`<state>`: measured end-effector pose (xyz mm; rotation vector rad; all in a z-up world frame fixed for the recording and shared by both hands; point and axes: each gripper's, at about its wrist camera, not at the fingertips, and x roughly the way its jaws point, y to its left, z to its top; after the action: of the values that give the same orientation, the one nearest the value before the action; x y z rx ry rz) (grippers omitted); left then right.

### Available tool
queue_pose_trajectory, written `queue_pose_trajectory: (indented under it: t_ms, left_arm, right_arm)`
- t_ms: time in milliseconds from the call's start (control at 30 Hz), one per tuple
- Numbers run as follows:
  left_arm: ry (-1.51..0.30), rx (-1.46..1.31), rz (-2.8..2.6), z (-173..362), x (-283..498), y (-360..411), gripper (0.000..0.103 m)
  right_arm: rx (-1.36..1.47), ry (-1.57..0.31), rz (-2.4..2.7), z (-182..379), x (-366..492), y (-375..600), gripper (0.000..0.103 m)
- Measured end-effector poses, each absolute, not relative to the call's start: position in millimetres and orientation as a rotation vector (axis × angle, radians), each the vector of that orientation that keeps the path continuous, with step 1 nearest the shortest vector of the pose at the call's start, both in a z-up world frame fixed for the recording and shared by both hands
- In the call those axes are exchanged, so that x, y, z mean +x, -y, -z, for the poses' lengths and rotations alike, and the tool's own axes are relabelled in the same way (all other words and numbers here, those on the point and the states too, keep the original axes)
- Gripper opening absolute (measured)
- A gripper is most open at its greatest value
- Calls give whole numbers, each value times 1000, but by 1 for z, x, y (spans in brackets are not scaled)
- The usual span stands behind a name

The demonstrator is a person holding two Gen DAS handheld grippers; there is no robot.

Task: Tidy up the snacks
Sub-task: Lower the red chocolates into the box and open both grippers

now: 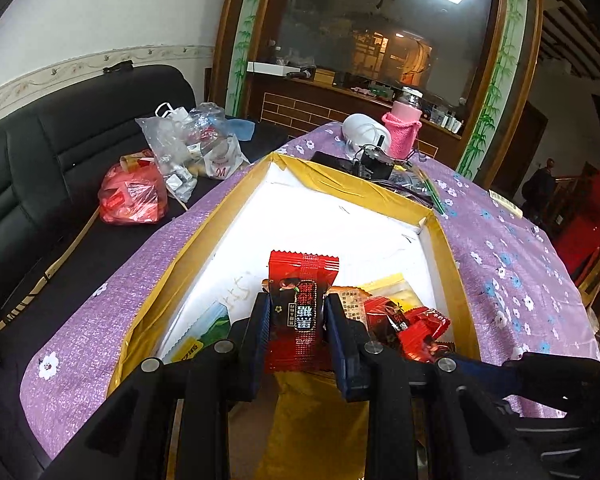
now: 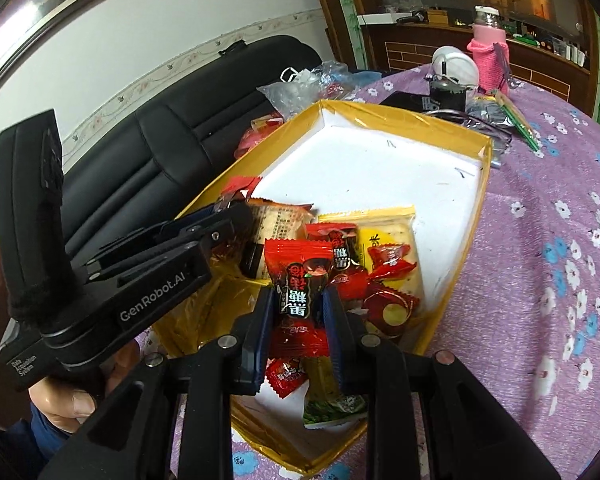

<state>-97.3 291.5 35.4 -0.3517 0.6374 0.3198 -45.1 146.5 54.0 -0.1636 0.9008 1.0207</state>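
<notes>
On left tool (image 2: 236,220), "GenRobot.AI" lettering

Box (image 1: 374,194): gold-yellow glossy walls, white floor with a few small black pen marks; tablecloth (image 1: 512,264) under the box: lilac, sprinkled with white and blue flowers; packet in the left gripper (image 1: 296,310): red crimped ends, black middle, white characters; packet in the right gripper (image 2: 298,300): the same red and black with white characters; loose packets (image 2: 350,256) inside the box: red and black, one yellow (image 2: 384,236), one green and white (image 2: 334,406) at the box's near end; both grippers: black frames, dark blue finger pads (image 1: 260,322); sofa (image 1: 40,168) left of the box: black; bag (image 1: 130,198) on the sofa: red, beside clear plastic bags (image 1: 172,140); bottle sleeve (image 1: 402,136) beyond the box: pink knit.
</notes>
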Motion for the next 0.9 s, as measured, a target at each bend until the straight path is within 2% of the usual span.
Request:
queue_pose_trajectory:
  t_ms: [900]
  left_arm:
    - [-647,-352,-316,-30,-97,-299,28]
  right_arm:
    - [-205,-885,-1068,-36,-59,-168,24]
